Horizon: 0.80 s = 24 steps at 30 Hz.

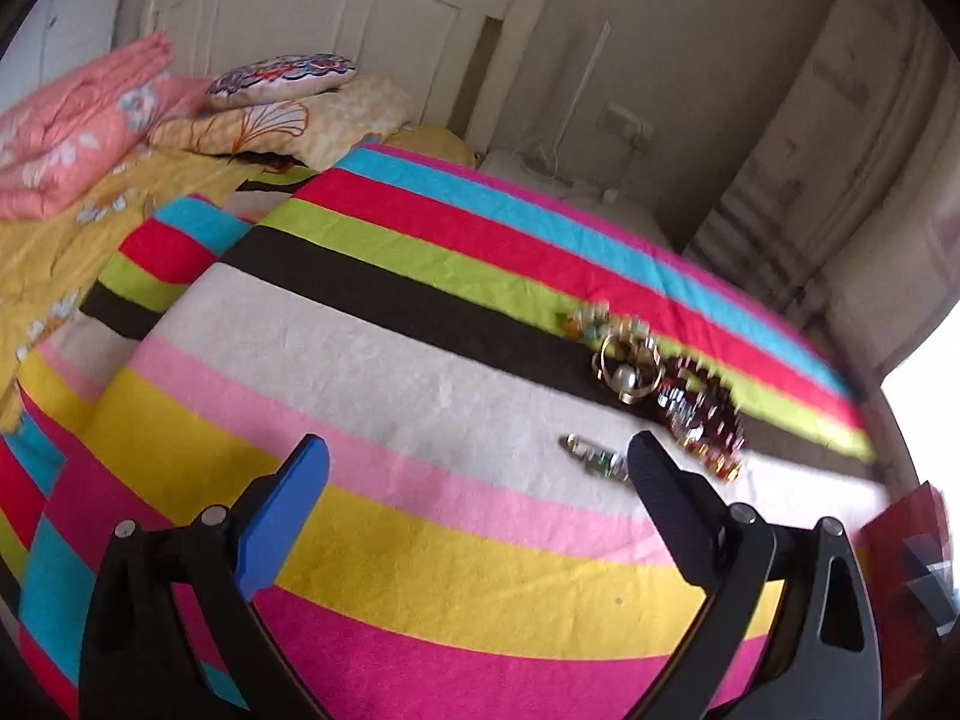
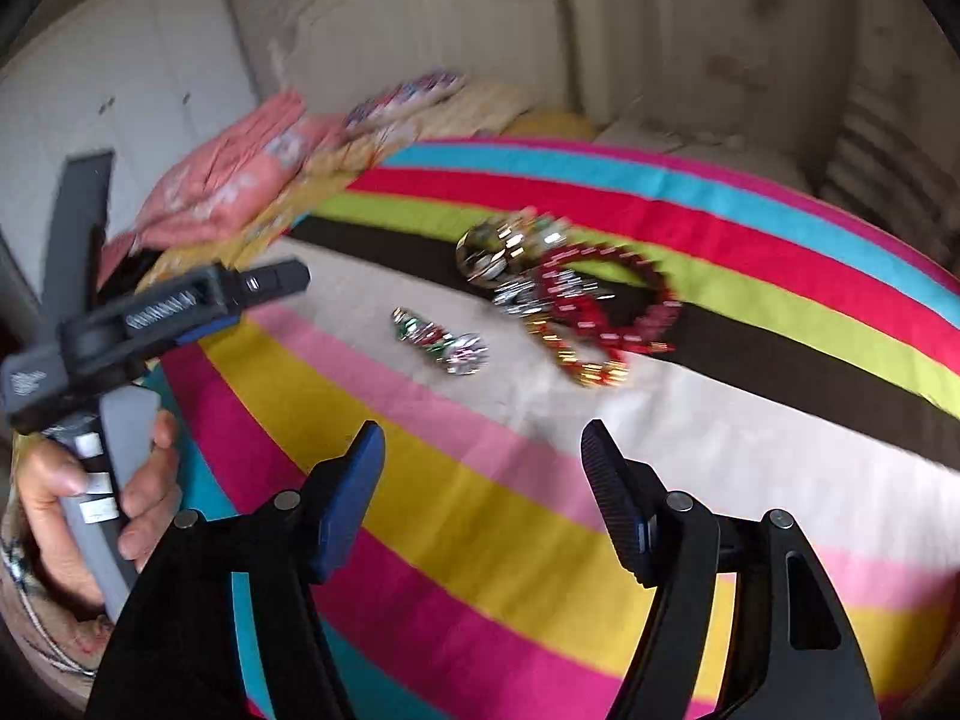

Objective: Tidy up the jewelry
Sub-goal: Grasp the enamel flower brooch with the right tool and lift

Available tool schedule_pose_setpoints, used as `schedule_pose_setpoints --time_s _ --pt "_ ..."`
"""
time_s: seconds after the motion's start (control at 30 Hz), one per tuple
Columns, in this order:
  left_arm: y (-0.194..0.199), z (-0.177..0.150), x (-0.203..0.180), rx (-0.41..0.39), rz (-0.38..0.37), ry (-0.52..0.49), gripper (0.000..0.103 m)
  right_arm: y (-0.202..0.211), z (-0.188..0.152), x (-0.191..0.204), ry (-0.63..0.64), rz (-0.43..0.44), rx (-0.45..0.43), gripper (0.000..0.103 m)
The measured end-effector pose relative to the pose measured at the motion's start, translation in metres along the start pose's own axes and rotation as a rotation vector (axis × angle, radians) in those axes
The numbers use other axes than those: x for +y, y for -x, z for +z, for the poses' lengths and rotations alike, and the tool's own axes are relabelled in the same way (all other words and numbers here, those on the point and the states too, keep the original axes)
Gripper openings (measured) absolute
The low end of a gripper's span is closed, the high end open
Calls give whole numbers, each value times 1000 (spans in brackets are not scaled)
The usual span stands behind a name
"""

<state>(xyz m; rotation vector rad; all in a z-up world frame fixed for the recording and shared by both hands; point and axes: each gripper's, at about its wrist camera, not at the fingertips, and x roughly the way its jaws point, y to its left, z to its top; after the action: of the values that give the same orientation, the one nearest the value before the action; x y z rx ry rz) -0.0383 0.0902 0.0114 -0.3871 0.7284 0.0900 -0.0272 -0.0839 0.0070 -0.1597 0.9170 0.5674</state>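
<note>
At the bottom of each wrist view, the left gripper [image 1: 477, 459] and right gripper [image 2: 483, 441] have their fingers spread wide, holding nothing, above the striped blanket [image 1: 420, 540]. Farther up, right of centre, a small brooch [image 2: 441, 339] lies alone; beyond it the red necklace [image 2: 606, 306] touches the gold bangles [image 2: 498, 252]. Folded bedding [image 1: 78, 132] sits upper left.

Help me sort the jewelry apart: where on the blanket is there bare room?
Free: the yellow and pink stripes between the right claw and the small brooch, and the white stripe left of it. Crowded: the jewelry pile across the black stripe.
</note>
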Motion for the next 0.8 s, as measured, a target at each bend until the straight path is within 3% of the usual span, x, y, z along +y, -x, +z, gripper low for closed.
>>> schedule_pose_setpoints --time_s 0.13,0.3,0.33,0.37,0.4,0.47,0.53,0.67,0.8 --pt "1 -3 6 -10 60 34 99 -25 18 13 119 -30 13 69" --pt "4 -4 22 -25 52 121 99 -43 31 19 198 -2 21 66" --pt "4 -4 24 -24 52 130 99 -44 31 18 201 -2 15 59" --pt "3 -4 25 -21 52 135 99 -42 33 17 202 2 9 42" --pt "3 -4 26 -19 52 137 99 -39 30 16 206 4 3 33" --pt "3 -4 24 -20 56 131 99 -30 22 17 214 15 2 25" --pt "2 -5 23 -23 61 120 99 -19 9 15 213 20 -1 25" --pt "2 -5 21 -25 67 99 99 9 -8 -1 113 13 -71 25" --pt "2 -5 21 -18 61 102 99 44 -24 -52 -126 -23 -214 25"
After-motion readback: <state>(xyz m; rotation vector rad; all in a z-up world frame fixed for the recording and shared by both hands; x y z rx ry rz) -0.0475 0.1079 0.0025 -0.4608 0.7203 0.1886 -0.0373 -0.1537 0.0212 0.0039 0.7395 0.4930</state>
